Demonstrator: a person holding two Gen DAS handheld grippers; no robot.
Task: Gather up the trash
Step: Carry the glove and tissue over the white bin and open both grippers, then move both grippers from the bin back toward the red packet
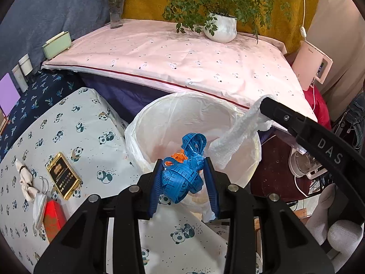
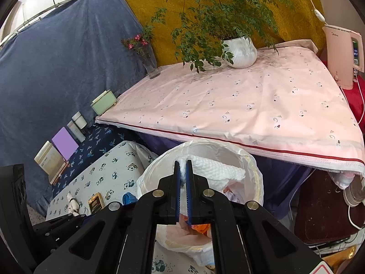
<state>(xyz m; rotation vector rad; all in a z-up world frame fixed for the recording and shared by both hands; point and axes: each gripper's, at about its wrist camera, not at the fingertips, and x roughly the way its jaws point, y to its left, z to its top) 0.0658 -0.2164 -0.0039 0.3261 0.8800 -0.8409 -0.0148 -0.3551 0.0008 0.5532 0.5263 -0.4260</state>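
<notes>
My left gripper (image 1: pixel 183 171) is shut on a bundled blue measuring tape (image 1: pixel 182 178) and holds it at the near rim of the white-lined trash bin (image 1: pixel 230 111). My right gripper (image 2: pixel 183 163) is shut on a white paper towel (image 2: pixel 214 167) that hangs over the bin's opening (image 2: pixel 251 157). In the left wrist view the right gripper (image 1: pixel 264 104) comes in from the right with the towel (image 1: pixel 235 141) drooping into the bin. Orange scraps (image 1: pixel 179 157) lie inside the bin.
On the panda-print table (image 1: pixel 91 137) lie a black-and-gold box (image 1: pixel 63 175), a red box (image 1: pixel 53 217), a knotted cloth (image 1: pixel 26 180) and a face mask (image 1: pixel 38 207). A pink-covered table (image 1: pixel 182 61) behind the bin holds a potted plant (image 1: pixel 222 27), a vase (image 1: pixel 116 13) and a green box (image 1: pixel 57 44).
</notes>
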